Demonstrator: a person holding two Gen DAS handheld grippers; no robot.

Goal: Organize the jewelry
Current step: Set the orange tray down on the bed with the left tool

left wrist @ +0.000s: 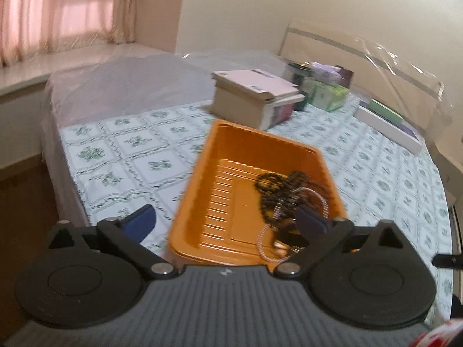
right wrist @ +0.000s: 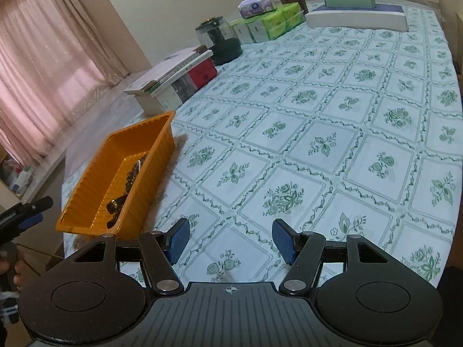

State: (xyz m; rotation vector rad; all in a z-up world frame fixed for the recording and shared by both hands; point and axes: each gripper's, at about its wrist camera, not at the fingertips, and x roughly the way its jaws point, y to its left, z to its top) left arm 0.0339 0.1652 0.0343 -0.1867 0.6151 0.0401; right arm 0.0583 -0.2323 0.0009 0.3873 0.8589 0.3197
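The left gripper [left wrist: 227,221] hangs level over the near end of an orange plastic tray [left wrist: 202,173], fingers spread wide, holding nothing. Straight ahead and slightly right of it, a black beaded chain [left wrist: 275,186] and a pale coiled bracelet [left wrist: 269,245] lie tangled on the tray's ribbed floor. The right gripper [right wrist: 230,240] hovers low above the green floral tablecloth [right wrist: 318,121], pads apart, with the tray [right wrist: 95,173] off to its left.

Orange ribbed plastic tray [left wrist: 220,156], rectangular and open-topped, resting on the floral tablecloth near the table's edge; tangled jewelry [left wrist: 285,195], dark beaded chains and a pale coiled bracelet, heaped at one end of its floor
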